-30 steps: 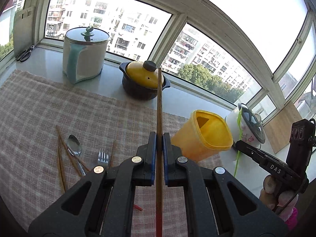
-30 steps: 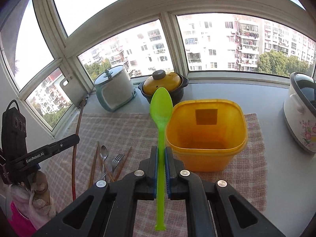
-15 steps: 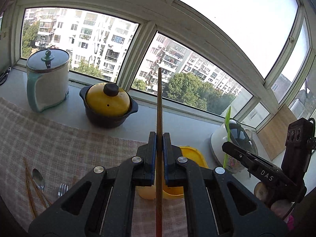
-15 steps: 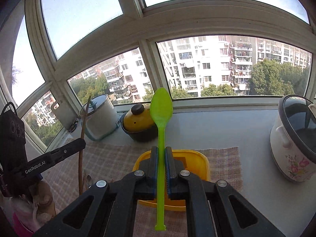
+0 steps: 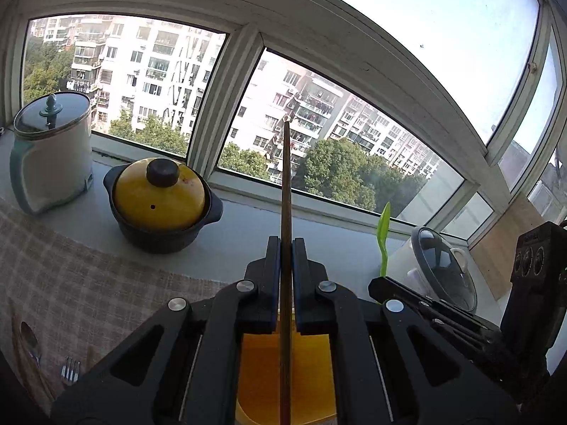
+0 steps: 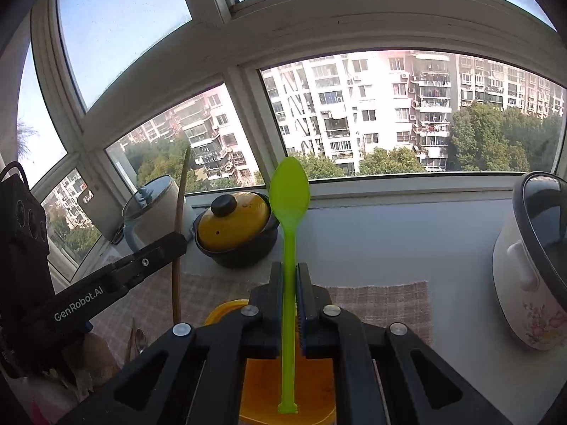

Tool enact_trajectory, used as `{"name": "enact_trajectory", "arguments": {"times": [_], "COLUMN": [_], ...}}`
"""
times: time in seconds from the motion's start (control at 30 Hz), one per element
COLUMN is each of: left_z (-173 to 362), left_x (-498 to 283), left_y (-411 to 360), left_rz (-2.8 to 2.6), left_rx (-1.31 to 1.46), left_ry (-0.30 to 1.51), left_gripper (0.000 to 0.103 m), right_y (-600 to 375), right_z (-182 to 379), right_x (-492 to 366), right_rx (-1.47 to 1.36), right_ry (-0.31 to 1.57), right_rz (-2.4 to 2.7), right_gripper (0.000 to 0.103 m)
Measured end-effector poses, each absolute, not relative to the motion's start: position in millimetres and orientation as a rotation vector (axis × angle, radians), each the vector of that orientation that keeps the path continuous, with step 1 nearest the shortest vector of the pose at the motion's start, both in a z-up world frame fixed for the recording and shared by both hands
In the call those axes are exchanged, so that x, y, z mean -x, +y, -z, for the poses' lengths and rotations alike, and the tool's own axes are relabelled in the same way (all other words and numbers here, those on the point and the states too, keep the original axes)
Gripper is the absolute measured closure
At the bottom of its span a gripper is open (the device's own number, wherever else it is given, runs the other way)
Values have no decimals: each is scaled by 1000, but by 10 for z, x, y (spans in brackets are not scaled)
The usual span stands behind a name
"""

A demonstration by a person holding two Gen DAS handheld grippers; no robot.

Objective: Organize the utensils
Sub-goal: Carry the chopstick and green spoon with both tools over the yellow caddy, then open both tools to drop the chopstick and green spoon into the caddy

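1. While both grippers hang above the yellow container [image 5: 283, 372], the left gripper [image 5: 285, 244] is clamped on a wooden chopstick [image 5: 286, 184], whose shaft runs up between the blue pads and ends in a tip set against the window view.
2. Seen from the right wrist, the right gripper [image 6: 291, 269] is closed tight on a green plastic spoon [image 6: 289, 191]; the bowl stands upright above the jaws and the handle end hangs below them, over the container's orange-yellow inside [image 6: 287, 382].
3. The container sits directly beneath both sets of jaws on a checked cloth [image 5: 81, 283], and only part of its rim and inner wall shows between the black gripper arms.
4. From the left wrist view, the right gripper's black body appears at the lower right with the green spoon's bowl poking up beside it; from the right wrist view, the left gripper's arm crosses the lower left with the chopstick rising from it.
5. At the cloth's left edge lie a metal spoon [image 5: 30, 340], a fork [image 5: 70, 368] and more chopsticks [image 5: 17, 340], close together.
6. On the sill behind stand a black pot with a yellow lid [image 5: 159, 202], a white lidded canister [image 5: 49, 156] and a floral rice cooker [image 6: 531, 265].
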State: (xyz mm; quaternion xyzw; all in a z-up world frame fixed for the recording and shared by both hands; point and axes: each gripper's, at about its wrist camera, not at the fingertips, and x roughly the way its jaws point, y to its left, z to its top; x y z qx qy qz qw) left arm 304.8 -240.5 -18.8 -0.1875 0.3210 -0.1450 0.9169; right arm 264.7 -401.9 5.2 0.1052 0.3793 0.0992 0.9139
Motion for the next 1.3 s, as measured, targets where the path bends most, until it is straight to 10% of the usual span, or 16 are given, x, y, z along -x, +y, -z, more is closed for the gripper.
{"name": "enact_trajectory", "arguments": {"times": [0.8,0.93,1.0,1.3], "left_z": [443,408,387,279], "left_x": [-2857,-2768,-2703,-2437], "left_y": [-2510,-2519,-2489,-2293], "left_rz": [357,378,382,361], "left_rx": [342,307,309,306], "left_ry": [716,734,725,702], "left_gripper": [99,86,71,71], "right_y": [-4084,-4085,-4088,-4050], "right_z": [346,269,224,82], "right_x": [-2563,-2491,-2438,-2202], "right_rx": [-250,-237,-222,-193], "right_ry": [844,819,805,772], "right_rz": [-223,-211,-199,-176], "right_gripper": [97,64,62,46]}}
